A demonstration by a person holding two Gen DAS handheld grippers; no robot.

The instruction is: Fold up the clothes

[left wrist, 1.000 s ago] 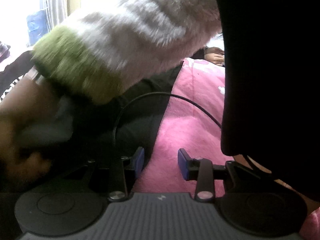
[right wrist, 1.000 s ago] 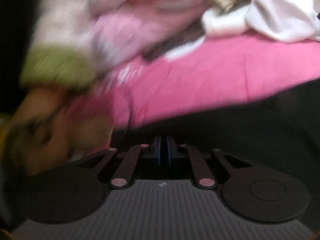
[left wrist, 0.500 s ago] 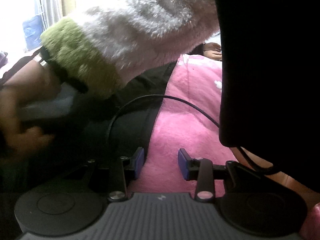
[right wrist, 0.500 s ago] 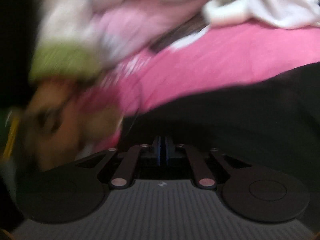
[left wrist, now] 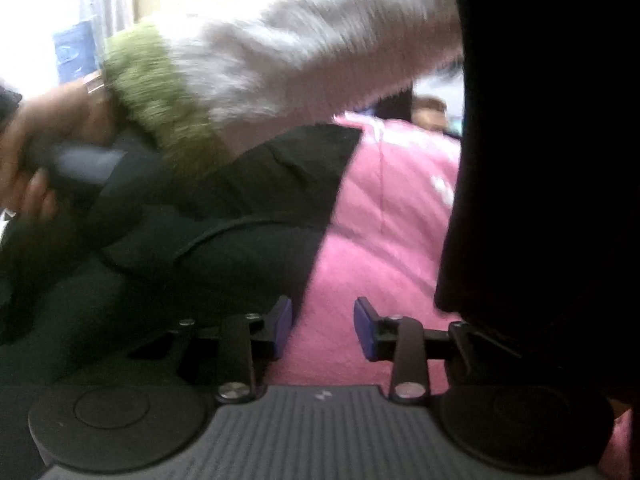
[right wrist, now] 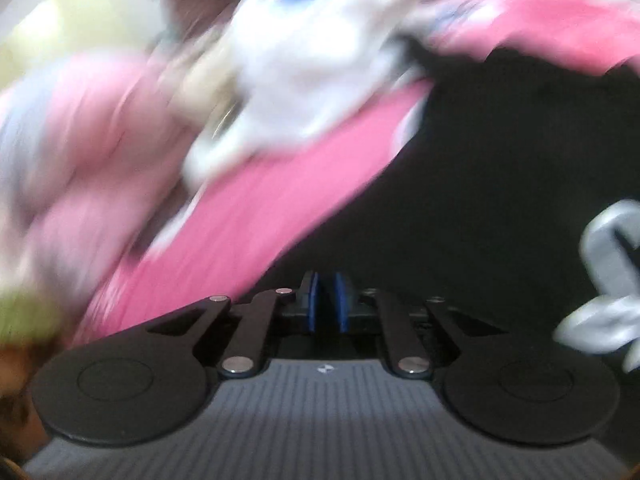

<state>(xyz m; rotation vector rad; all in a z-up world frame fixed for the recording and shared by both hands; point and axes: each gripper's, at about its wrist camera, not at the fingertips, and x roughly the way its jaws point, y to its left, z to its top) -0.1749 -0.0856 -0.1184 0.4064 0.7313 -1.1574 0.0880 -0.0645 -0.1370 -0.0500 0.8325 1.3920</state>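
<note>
In the left wrist view my left gripper (left wrist: 323, 328) stands open over the pink blanket (left wrist: 384, 248), with nothing between its blue pads. A black garment (left wrist: 224, 216) lies on the blanket to its left. Above it a person's arm in a fluffy white sleeve (left wrist: 304, 52) with a green cuff (left wrist: 156, 96) crosses the view, and the hand (left wrist: 36, 148) holds a dark handle. The right wrist view is blurred. There my right gripper (right wrist: 326, 306) hovers over a black garment with a white print (right wrist: 520, 184); its jaws are opening to a narrow gap and I see no cloth in it.
Dark cloth (left wrist: 552, 152) fills the right side of the left wrist view, close to the left gripper's right finger. A heap of white and pink clothes (right wrist: 304, 80) lies on the pink blanket (right wrist: 248, 232) at the back of the right wrist view.
The right wrist view has swung and rolled, bringing the white print into sight. Its pads, pressed together before, now stand slightly apart. The sleeved arm and hand rose; the cable is gone from view.
</note>
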